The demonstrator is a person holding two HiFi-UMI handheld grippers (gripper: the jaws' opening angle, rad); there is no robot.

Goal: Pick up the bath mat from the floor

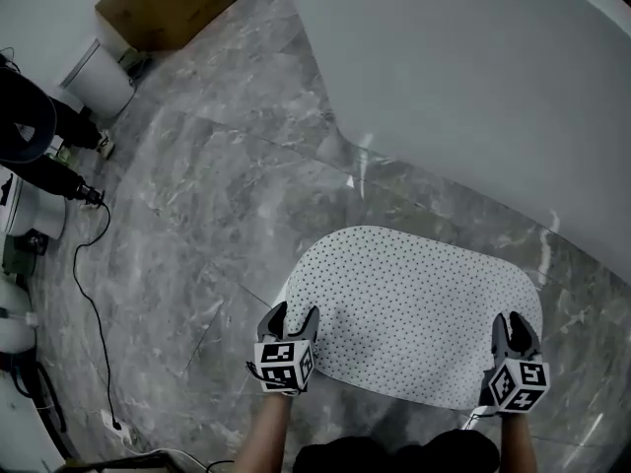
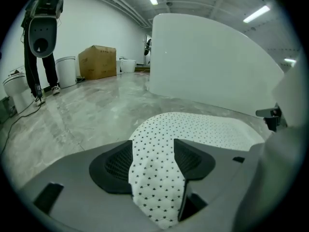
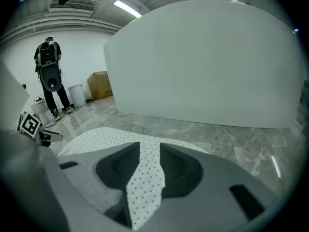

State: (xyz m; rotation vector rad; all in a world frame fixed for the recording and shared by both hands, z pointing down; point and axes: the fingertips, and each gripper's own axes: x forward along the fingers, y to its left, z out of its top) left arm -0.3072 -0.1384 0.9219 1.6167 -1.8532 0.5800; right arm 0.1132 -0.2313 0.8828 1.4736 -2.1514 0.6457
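Observation:
The bath mat (image 1: 414,304), white with small black dots, lies spread on the grey marble floor beside the white bathtub (image 1: 473,87). My left gripper (image 1: 289,313) is at the mat's near left corner. In the left gripper view a wide fold of the mat (image 2: 154,178) fills the gap between the dark pads (image 2: 113,163), and the left gripper (image 2: 153,161) is shut on it. My right gripper (image 1: 516,321) is at the near right corner. In the right gripper view a narrower strip of mat (image 3: 145,178) is pinched in the right gripper (image 3: 149,161).
A cardboard box (image 1: 163,3) and a white bin (image 1: 99,79) stand at the far left. A black cable (image 1: 89,294) runs along the floor at the left. A person (image 2: 41,42) stands beyond, near a toilet (image 2: 12,86). The bathtub wall (image 2: 207,66) rises close behind the mat.

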